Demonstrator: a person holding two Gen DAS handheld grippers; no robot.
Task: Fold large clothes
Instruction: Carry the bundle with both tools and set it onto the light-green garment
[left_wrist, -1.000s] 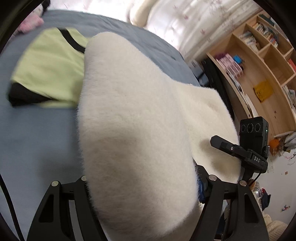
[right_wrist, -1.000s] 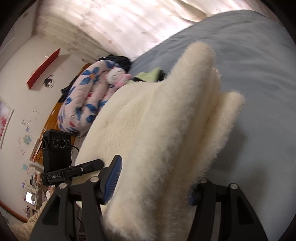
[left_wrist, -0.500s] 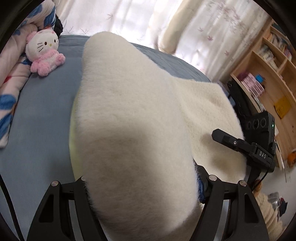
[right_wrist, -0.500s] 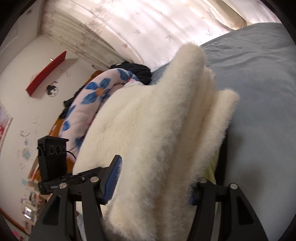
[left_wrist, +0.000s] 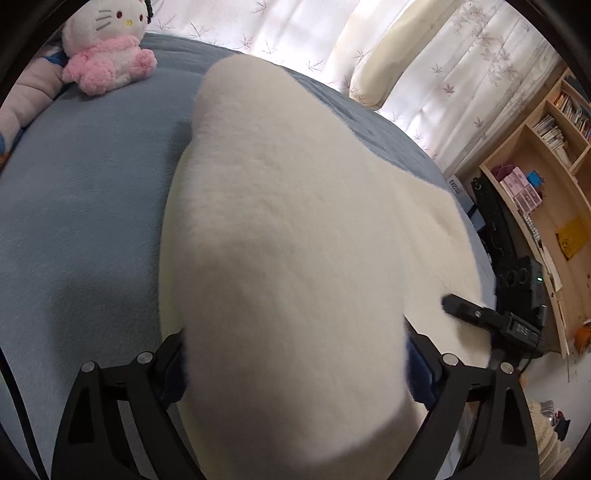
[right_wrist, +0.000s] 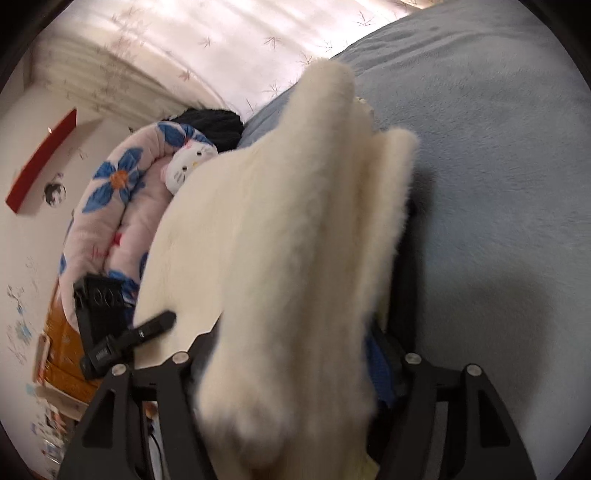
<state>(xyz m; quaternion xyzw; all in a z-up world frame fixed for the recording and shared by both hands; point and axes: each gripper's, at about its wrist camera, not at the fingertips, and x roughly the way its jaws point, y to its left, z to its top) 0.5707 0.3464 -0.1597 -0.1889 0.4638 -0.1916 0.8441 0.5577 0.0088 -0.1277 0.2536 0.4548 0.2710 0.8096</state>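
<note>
A thick cream fleece garment (left_wrist: 288, 258) fills the left wrist view, folded into a bundle over the blue bed (left_wrist: 81, 206). My left gripper (left_wrist: 295, 369) is shut on one end of it, its fingertips buried in the pile. In the right wrist view the same cream fleece garment (right_wrist: 280, 251) runs up between the jaws of my right gripper (right_wrist: 295, 373), which is shut on its other end. A sliver of yellow-green cloth (right_wrist: 369, 467) shows under the fleece. The right gripper's body (left_wrist: 517, 295) shows past the fleece in the left wrist view.
A Hello Kitty plush (left_wrist: 107, 44) sits at the far left of the bed beside a pink flowered bolster (right_wrist: 122, 206). Curtains (left_wrist: 406, 55) hang behind the bed. Wooden shelves (left_wrist: 546, 192) stand at the right. Blue bedspread (right_wrist: 498, 184) lies right of the fleece.
Both grippers carried the fleece bundle forward over the yellow-green garment, which it now covers. The plush toy and curtains came into the left wrist view.
</note>
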